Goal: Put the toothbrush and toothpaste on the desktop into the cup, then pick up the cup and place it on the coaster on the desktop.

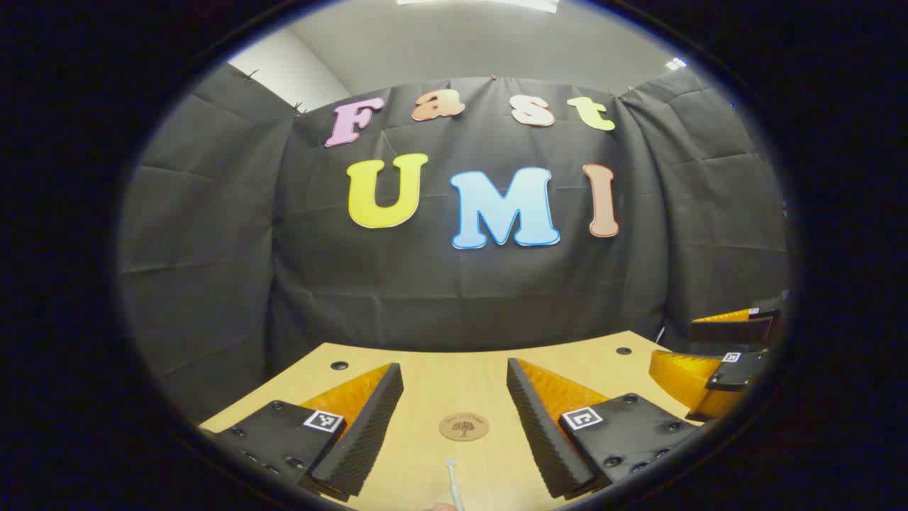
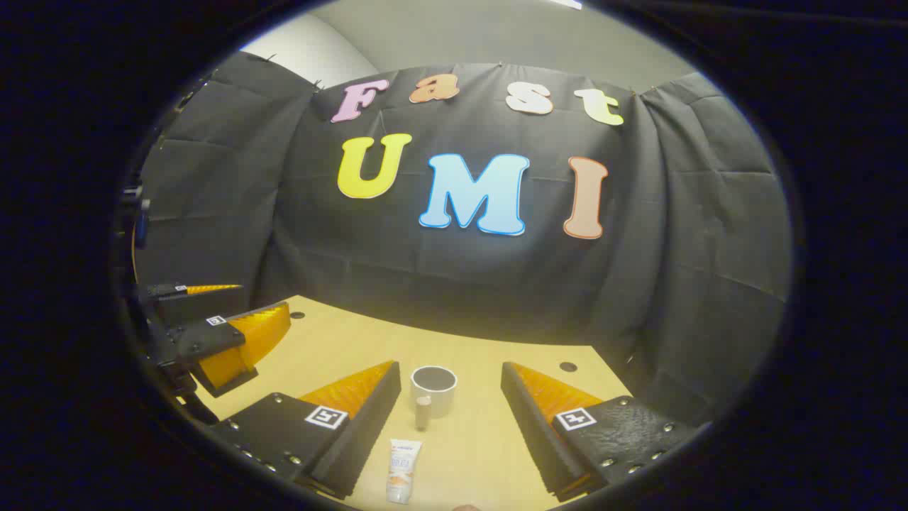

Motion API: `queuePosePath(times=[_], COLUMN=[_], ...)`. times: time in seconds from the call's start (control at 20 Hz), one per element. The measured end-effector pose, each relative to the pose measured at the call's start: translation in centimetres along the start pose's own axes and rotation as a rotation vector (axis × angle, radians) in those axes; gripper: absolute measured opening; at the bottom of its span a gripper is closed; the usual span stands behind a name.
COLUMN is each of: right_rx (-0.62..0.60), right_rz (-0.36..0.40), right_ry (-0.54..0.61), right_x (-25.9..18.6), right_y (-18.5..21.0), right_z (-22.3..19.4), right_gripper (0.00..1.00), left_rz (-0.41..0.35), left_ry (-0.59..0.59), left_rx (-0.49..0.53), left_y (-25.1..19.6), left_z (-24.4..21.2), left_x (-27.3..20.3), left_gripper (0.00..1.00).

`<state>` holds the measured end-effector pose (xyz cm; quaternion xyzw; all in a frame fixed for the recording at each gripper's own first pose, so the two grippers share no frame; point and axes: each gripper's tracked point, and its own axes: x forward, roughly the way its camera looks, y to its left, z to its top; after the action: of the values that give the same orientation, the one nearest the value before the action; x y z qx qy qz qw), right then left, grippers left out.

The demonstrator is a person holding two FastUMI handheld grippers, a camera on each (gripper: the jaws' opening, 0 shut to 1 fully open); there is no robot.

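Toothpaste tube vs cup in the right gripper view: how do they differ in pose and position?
The toothpaste tube lies flat on the desktop, cap end pointing toward the cup; the cup stands upright with its mouth open. The tube is nearer the camera, the cup farther back. The tube is long and slim, the cup round and squat. Both sit between the right gripper fingers, untouched; neither holds the other.

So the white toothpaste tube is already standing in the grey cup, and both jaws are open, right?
Not quite. In the right gripper view the white toothpaste tube lies flat on the light wooden desktop, in front of the grey cup, not in it. Both the left gripper and the right gripper do have open jaws.
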<state>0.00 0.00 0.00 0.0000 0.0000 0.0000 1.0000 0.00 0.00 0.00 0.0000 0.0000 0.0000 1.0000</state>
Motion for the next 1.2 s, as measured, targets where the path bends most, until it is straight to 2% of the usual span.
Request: queuePosePath(times=[0.35,0.9,1.05,1.2], right_rx=[0.020,0.052,0.066,0.095], right_rz=[0.039,0.086,0.116,0.119], right_ry=[0.034,0.124,0.182,0.273], right_x=[1.0,1.3,1.8,2.5], right_y=[1.6,3.4,4.0,4.2], right_z=[-0.1,-1.9,-3.3,-5.2], right_gripper=[0.91,0.91,0.91,0.91], left_rz=[-0.061,-0.047,-0.059,-0.076], left_ry=[0.049,0.103,0.155,0.270], left_rx=[-0.019,-0.041,-0.051,-0.061], left_y=[-0.9,0.6,0.4,0.2], left_z=[-0.5,-1.9,-3.5,-6.7], left_x=[1.0,0.9,0.9,1.1], left_gripper=[0.95,0.95,0.96,0.96])
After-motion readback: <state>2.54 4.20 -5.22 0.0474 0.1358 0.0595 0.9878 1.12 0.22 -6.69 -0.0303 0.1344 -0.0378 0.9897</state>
